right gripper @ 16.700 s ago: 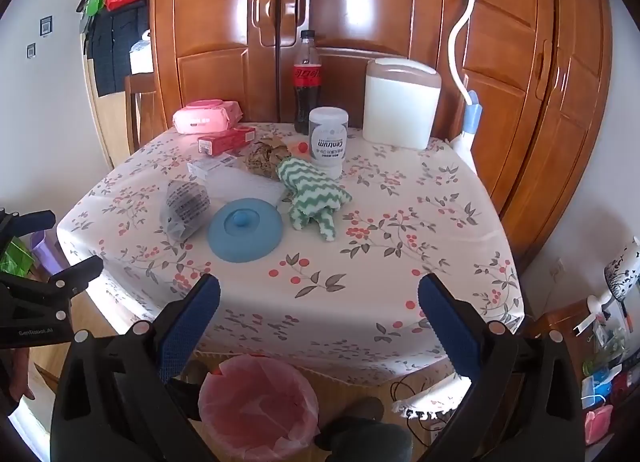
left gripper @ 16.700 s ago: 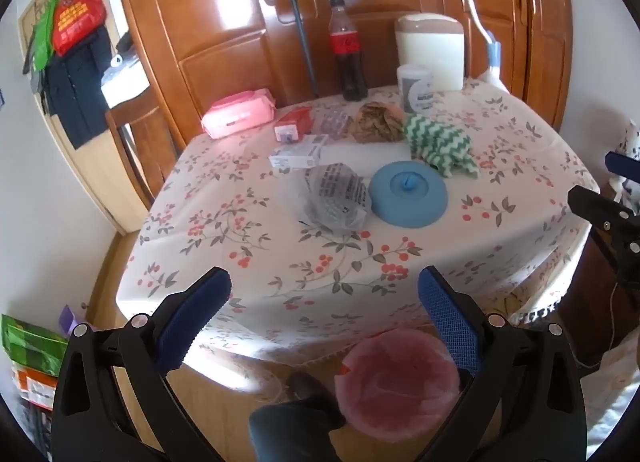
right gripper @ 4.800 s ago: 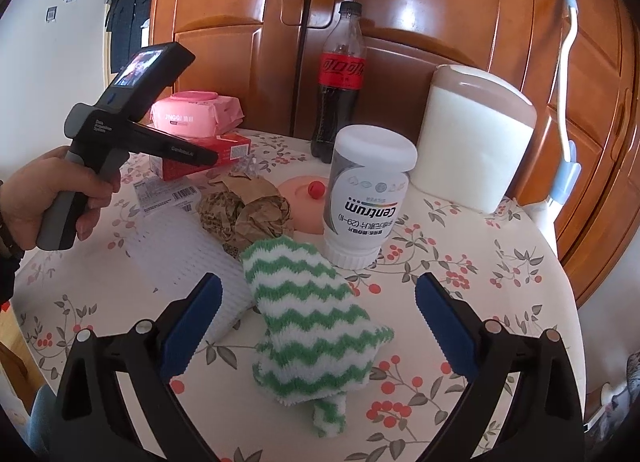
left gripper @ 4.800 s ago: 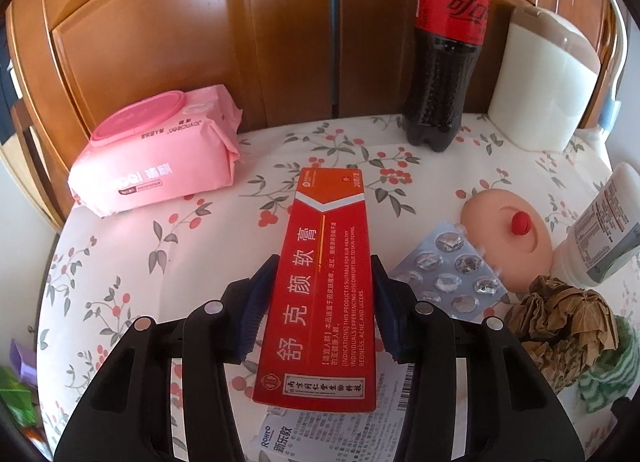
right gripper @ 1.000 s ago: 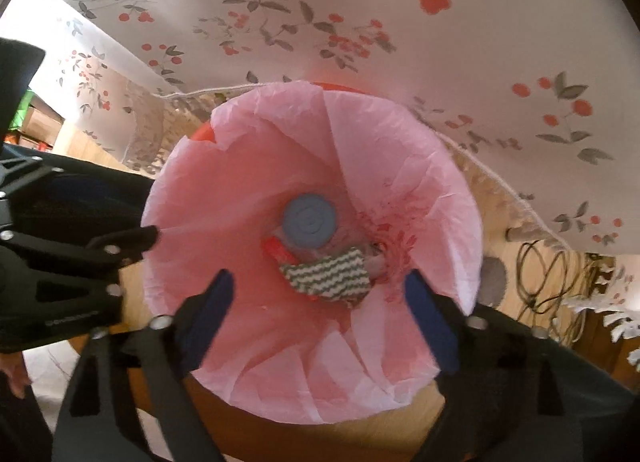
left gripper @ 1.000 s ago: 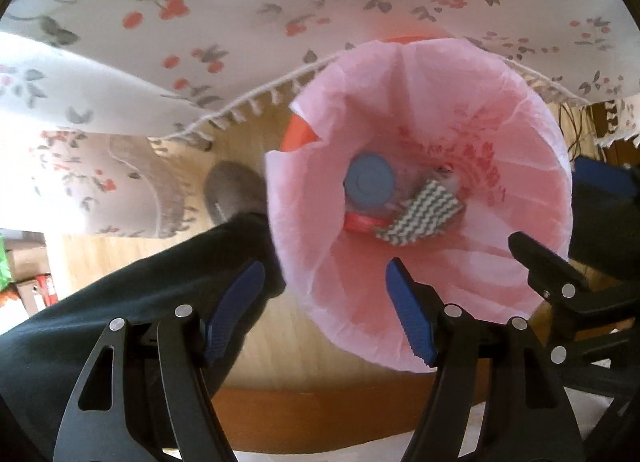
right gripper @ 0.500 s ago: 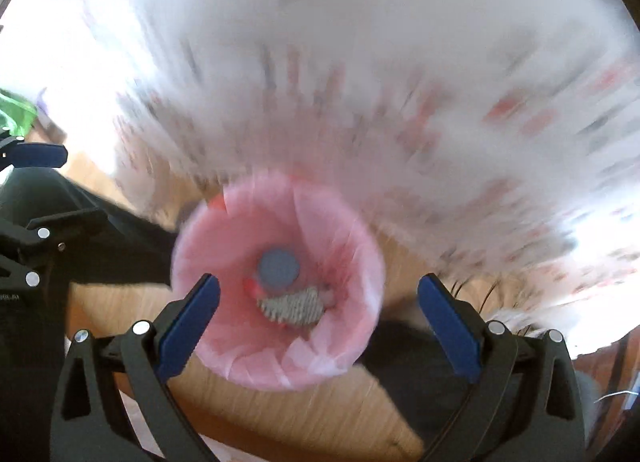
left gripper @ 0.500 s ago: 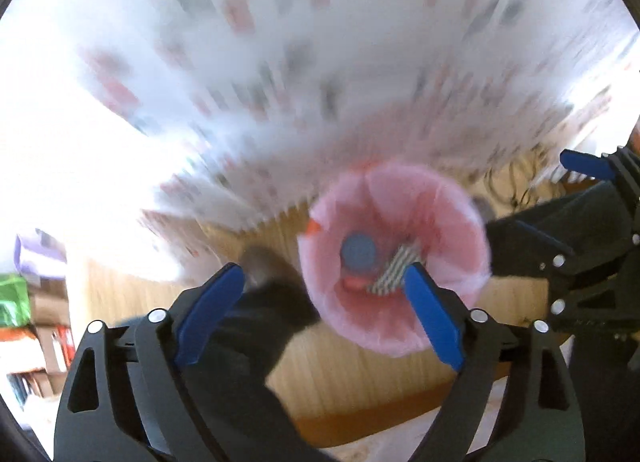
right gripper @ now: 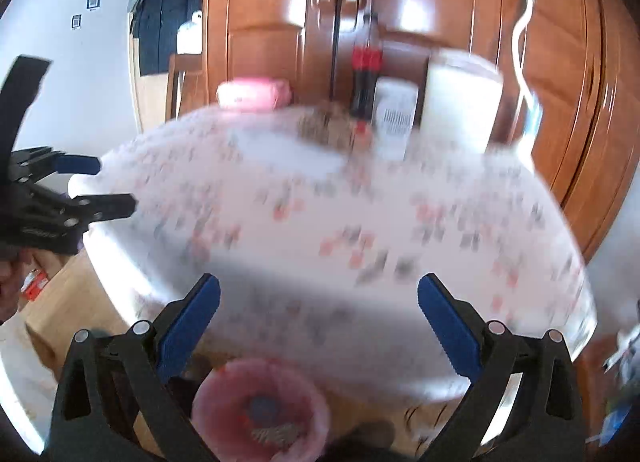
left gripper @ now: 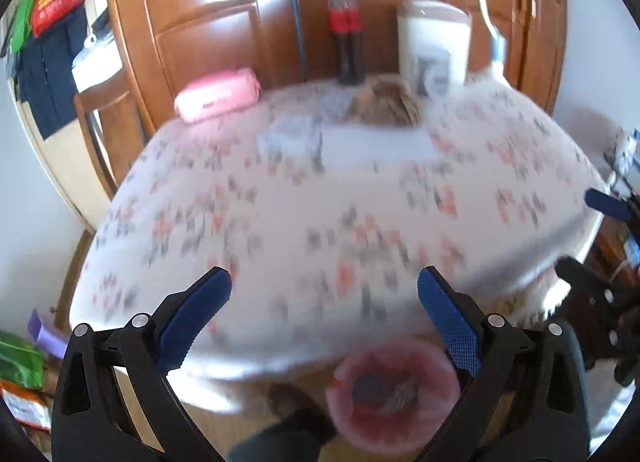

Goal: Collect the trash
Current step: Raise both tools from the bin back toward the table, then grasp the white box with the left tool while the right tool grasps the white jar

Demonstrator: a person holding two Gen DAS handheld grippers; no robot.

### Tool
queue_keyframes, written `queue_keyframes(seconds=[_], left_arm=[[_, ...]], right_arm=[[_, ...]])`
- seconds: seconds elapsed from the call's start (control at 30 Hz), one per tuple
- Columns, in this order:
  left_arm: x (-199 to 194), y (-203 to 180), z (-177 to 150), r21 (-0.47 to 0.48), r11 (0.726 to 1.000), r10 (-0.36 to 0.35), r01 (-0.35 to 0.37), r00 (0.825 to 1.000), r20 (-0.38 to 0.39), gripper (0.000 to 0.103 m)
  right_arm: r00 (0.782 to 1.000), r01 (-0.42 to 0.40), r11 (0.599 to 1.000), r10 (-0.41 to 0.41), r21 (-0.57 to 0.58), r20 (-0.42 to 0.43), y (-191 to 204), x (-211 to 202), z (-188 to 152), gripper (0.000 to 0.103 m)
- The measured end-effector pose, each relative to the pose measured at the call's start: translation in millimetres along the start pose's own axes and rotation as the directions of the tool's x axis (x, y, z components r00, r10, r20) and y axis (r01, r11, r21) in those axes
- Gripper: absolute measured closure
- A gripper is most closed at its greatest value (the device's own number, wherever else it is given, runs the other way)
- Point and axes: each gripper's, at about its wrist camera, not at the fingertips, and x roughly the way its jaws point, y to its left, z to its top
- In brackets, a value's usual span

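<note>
Bin [left gripper: 394, 402] with pink liner sits on the floor at the table's near edge, presumably so trash can be carried off the table and dropped straight in; a blue round thing and a striped scrap already lie inside. Left gripper [left gripper: 324, 302] jaws are opening wide, nothing between them. Right gripper [right gripper: 319, 308] is likewise spread and empty. Both look across the table [left gripper: 320, 230], probably hunting the next piece. Likely trash left: crumpled brown paper [left gripper: 386, 106] and a flat white sheet [left gripper: 376, 144] near the far edge. Cola bottle [left gripper: 346, 28], white canister [left gripper: 434, 42] and pink wipes pack [left gripper: 218, 93] stand at the back. Heavy blur; small items unreadable.
</note>
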Motion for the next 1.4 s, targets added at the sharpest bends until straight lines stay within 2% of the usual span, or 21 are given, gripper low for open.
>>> queue_keyframes(seconds=[0.17,0.3,0.5,0.73,1.0,1.2,1.4], left_arm=[[48,5,51,-0.017,1.000,-0.008,0.007,1.000,-0.017,0.006],[78,18,76,-0.029,1.000,0.001,-0.003,0.999,-0.044,0.006],[106,28,100,-0.054,0.999,-0.001,-0.002,0.999,-0.048,0.006],[135,33,113,-0.066,0.998,0.000,-0.004,0.997,-0.072,0.006],[155,34,116,-0.066,0.998,0.000,-0.006,0.996,-0.086,0.006],[169,38,118,-0.080,0.997,-0.002,-0.006,0.995,-0.102,0.006],[182,35,125,-0.061,0.998,0.006,-0.013,0.993,-0.114,0.006]], right_arm=[[1.000,-0.008,1.000,0.008,0.007,0.015,-11,29,32,0.005],[1.000,-0.010,1.000,0.010,0.001,0.018,-15,51,50,0.005],[0.998,0.048,0.998,-0.050,0.040,0.041,-43,86,91,0.005],[0.998,0.062,0.992,-0.064,0.113,0.018,-83,140,121,0.005],[0.997,0.073,0.992,-0.073,0.100,-0.001,-88,177,132,0.006],[0.997,0.072,0.993,-0.071,0.093,-0.008,-87,190,136,0.019],[0.998,0.065,0.994,-0.064,0.092,-0.011,-85,198,137,0.020]])
